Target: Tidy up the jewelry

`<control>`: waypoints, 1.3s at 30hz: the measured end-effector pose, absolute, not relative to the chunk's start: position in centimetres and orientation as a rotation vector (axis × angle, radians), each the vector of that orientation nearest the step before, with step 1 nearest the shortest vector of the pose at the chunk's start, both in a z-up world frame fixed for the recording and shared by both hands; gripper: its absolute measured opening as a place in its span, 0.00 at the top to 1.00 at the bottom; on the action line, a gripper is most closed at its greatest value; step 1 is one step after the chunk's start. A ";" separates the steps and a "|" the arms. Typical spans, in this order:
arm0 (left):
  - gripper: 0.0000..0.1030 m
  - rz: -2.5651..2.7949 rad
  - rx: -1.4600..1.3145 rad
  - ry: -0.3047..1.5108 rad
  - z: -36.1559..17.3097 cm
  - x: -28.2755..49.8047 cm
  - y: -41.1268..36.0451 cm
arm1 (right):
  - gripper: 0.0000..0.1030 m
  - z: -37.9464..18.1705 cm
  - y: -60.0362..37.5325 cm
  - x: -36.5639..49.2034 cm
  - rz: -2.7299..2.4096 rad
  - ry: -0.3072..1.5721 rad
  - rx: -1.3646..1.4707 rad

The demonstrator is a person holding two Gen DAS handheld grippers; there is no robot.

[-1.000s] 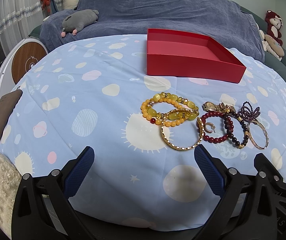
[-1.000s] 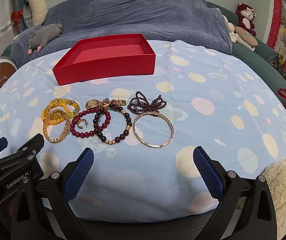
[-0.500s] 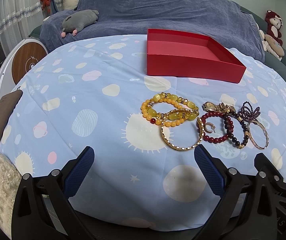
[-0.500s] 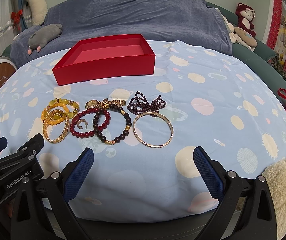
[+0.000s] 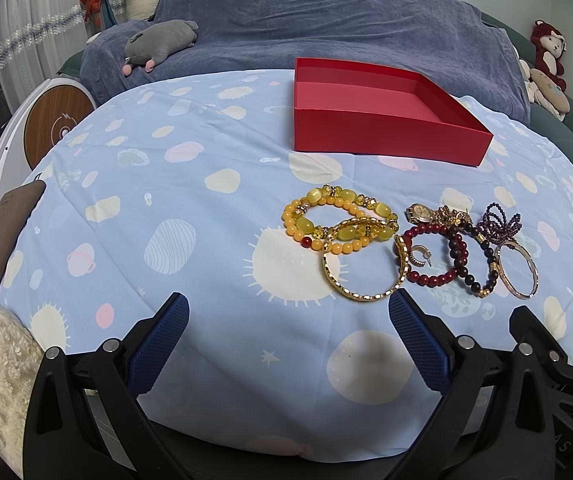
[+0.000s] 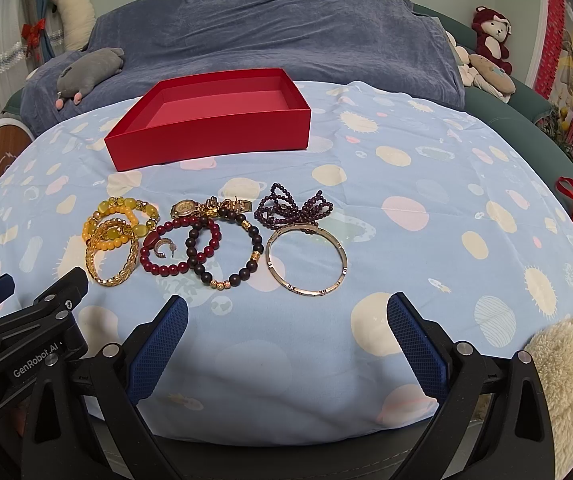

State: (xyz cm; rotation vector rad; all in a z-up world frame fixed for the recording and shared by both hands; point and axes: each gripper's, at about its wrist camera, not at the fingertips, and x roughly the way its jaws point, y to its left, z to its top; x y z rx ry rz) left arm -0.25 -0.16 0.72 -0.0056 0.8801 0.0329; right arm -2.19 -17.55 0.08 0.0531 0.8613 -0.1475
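Note:
An open, empty red box (image 5: 382,116) (image 6: 214,120) stands on the blue patterned cloth (image 5: 190,184). In front of it lies a row of jewelry: yellow bead bracelets (image 5: 326,216) (image 6: 116,220), a gold chain bangle (image 5: 360,266) (image 6: 112,258), a red bead bracelet (image 6: 180,246), a dark bead bracelet (image 6: 228,250), a gold watch (image 6: 206,206), purple beads (image 6: 294,208) and a thin metal bangle (image 6: 306,258). My left gripper (image 5: 286,340) is open and empty, just short of the gold bangle. My right gripper (image 6: 286,340) is open and empty, near the metal bangle.
A blue-covered sofa (image 6: 278,36) with plush toys (image 5: 158,40) (image 6: 490,36) lies behind the table. A round wooden-faced device (image 5: 56,124) stands at the left. Fluffy cream fabric (image 6: 570,380) sits at the table's near edge. The left gripper's body (image 6: 18,344) shows in the right wrist view.

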 end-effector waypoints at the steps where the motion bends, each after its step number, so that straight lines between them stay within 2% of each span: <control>1: 0.07 0.033 -0.006 0.880 0.7 -0.2 -0.2 | 0.07 0.1 -17.6 -2.2 -0.147 0.861 0.053; 29: 0.07 -0.047 -0.031 0.893 0.9 0.8 -0.4 | 0.07 0.7 -18.5 -1.2 -0.157 0.859 0.043; 37: 0.08 -0.083 0.005 1.025 -1.3 3.7 -2.8 | 0.07 0.5 -20.9 -0.1 -0.183 0.891 0.107; 39: 0.13 -0.084 0.000 1.037 -1.5 4.1 -2.9 | 0.07 0.2 -21.3 0.1 -0.188 0.903 0.124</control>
